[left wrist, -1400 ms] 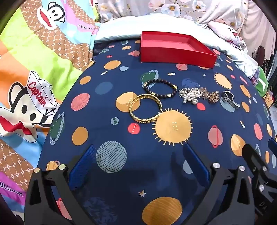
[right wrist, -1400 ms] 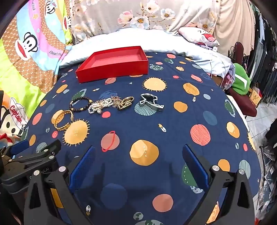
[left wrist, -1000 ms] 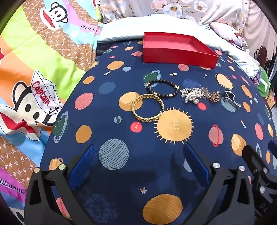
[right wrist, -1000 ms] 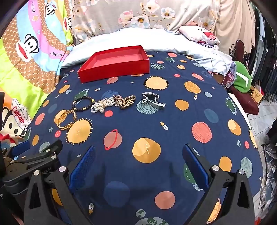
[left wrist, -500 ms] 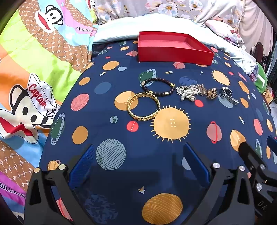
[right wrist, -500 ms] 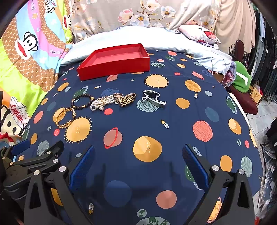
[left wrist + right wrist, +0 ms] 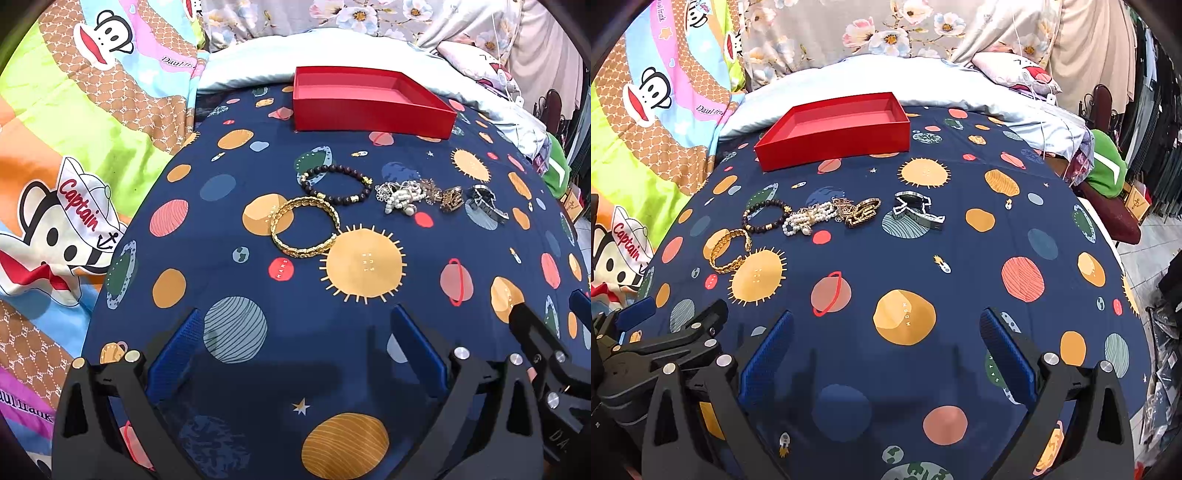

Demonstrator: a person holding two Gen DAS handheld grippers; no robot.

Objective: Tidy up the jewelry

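An empty red tray (image 7: 369, 110) (image 7: 834, 136) stands at the far side of a planet-print cloth. In front of it lies a row of jewelry: a gold chain bracelet (image 7: 304, 230) (image 7: 729, 249), a dark bead bracelet (image 7: 336, 184) (image 7: 764, 218), a pearl and silver cluster (image 7: 400, 195) (image 7: 807, 219), gold pieces (image 7: 450, 197) (image 7: 860, 212) and a silver watch (image 7: 487, 203) (image 7: 918, 212). My left gripper (image 7: 295, 350) is open and empty, well short of the gold bracelet. My right gripper (image 7: 886, 350) is open and empty, well short of the watch.
The navy cloth (image 7: 960, 258) covers a bed. A cartoon monkey blanket (image 7: 55, 166) lies at the left, a pale pillow (image 7: 849, 77) behind the tray. A green garment (image 7: 1108, 170) and dark chair sit off the right edge.
Both views shifted only slightly; the jewelry and tray have not moved. Both grippers stay open and empty.
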